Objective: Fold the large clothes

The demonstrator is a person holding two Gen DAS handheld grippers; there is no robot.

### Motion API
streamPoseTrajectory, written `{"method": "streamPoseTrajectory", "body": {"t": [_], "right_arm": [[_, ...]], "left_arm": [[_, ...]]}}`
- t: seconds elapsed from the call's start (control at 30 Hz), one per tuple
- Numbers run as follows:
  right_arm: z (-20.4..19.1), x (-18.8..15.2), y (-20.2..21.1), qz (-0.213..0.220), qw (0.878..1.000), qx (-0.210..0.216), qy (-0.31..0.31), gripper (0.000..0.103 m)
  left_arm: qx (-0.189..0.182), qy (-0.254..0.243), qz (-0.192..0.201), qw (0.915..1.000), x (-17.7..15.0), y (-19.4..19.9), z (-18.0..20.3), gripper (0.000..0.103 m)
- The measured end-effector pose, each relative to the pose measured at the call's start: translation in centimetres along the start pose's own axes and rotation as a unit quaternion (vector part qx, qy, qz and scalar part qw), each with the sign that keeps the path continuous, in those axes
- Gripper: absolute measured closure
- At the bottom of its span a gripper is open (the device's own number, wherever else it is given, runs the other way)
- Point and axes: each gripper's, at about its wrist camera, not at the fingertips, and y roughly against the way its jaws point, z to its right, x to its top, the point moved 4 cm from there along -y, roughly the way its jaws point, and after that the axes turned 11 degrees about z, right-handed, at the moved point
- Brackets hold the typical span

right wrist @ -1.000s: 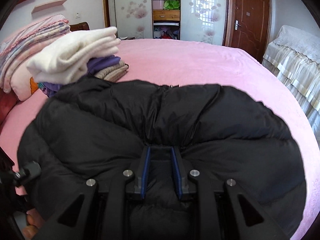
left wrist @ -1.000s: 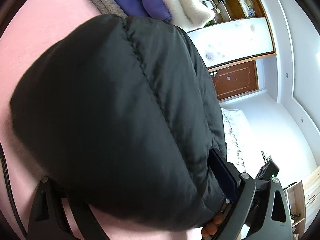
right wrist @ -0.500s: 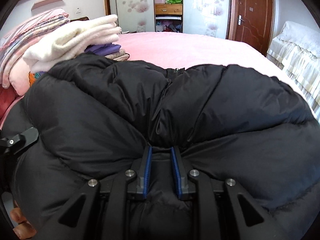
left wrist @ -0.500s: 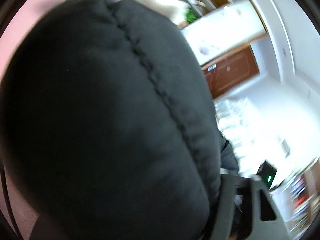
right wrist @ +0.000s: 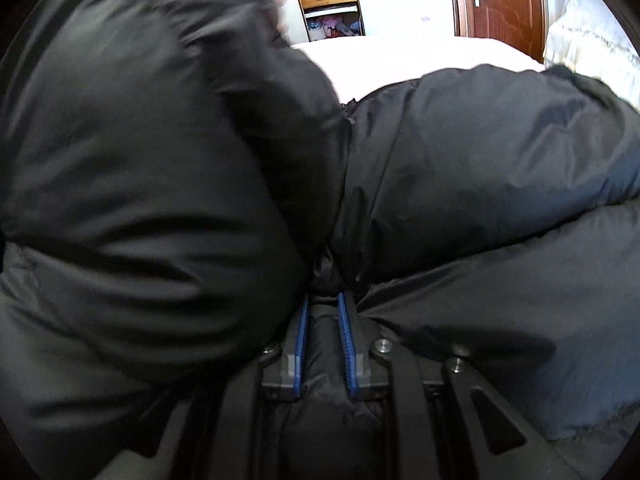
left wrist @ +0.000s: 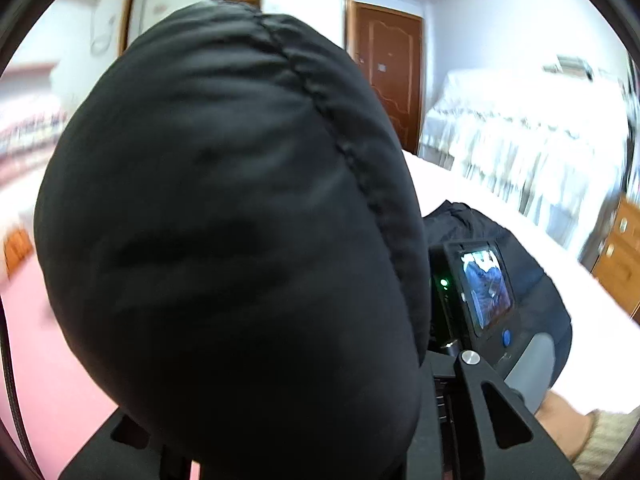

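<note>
Black puffer jacket (right wrist: 460, 168) bunched on pink bed (left wrist: 48, 360), right hand-held gripper (right wrist: 323, 344) clamped on jacket fold, left hand-held gripper jaws just closing, hidden behind jacket bulge, grip indeterminate

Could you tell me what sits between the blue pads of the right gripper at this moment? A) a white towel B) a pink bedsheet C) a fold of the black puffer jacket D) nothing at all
C: in the right wrist view the right gripper is shut on a pinched fold of the black puffer jacket, its blue pads pressing the fabric from both sides.

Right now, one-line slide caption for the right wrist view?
Right gripper shut on a pinch of black puffer jacket on the pink bed; a lifted jacket fold fills the left.
</note>
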Motion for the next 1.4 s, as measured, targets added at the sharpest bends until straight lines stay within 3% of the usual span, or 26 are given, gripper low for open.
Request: {"method": "streamPoseTrajectory", "body": {"t": [0.17,0.3,0.43,0.57,0.6,0.73,0.83,0.93,1.1,1.2,1.3,1.4], "right_arm": [[1.3,0.9,2.8,-0.012,0.998,0.048,-0.037,0.087],[3.0,1.9,7.8,0.021,0.997,0.057,-0.043,0.087],[6.4,2.5,13.5,0.075,0.997,0.003,-0.031,0.087],[11.7,1.6,15.1,0.077,0.992,-0.088,-0.041,0.087],[12.8,1.3,14.9,0.073,0.992,-0.095,-0.051,0.087],[15.9,-0.8,13.7,0.054,0.991,-0.087,-0.089,0.087],[16.6,-1.8,12.5,0.041,0.992,-0.058,-0.107,0.087],[16.2,-1.5,11.1,0.03,0.993,-0.035,-0.109,0.087],[18.1,-1.5,12.6,0.032,0.992,-0.01,-0.125,0.087],[20.0,-0.6,14.3,0.037,0.989,-0.012,-0.142,0.083],[21.3,0.3,16.7,0.052,0.988,-0.036,-0.138,0.075],[21.7,1.6,19.4,0.073,0.987,-0.038,-0.138,0.064]], "left_arm": [[0.014,-0.052,0.004,0.9985,1.4,0.0,2.5,0.079],[0.02,-0.086,-0.008,0.9961,2.1,-0.5,3.5,0.079],[0.033,-0.163,-0.018,0.9858,2.1,-1.0,6.8,0.079],[0.038,-0.243,-0.025,0.969,2.1,-1.5,9.3,0.079],[0.039,-0.264,-0.024,0.9633,1.9,-1.6,10.3,0.079],[0.043,-0.354,-0.023,0.9339,0.7,-2.5,13.7,0.078],[0.044,-0.416,-0.024,0.908,-1.3,-2.2,16.1,0.078],[0.045,-0.487,-0.027,0.8717,-3.4,-3.0,18.4,0.076],[0.041,-0.601,-0.025,0.7978,-7.2,-4.8,21.0,0.073],[0.04,-0.643,-0.02,0.7645,-7.9,-7.3,22.8,0.071],[0.039,-0.667,-0.021,0.7442,-9.1,-8.3,23.1,0.07],[0.034,-0.679,-0.026,0.7328,-9.9,-9.3,22.9,0.07]]}}
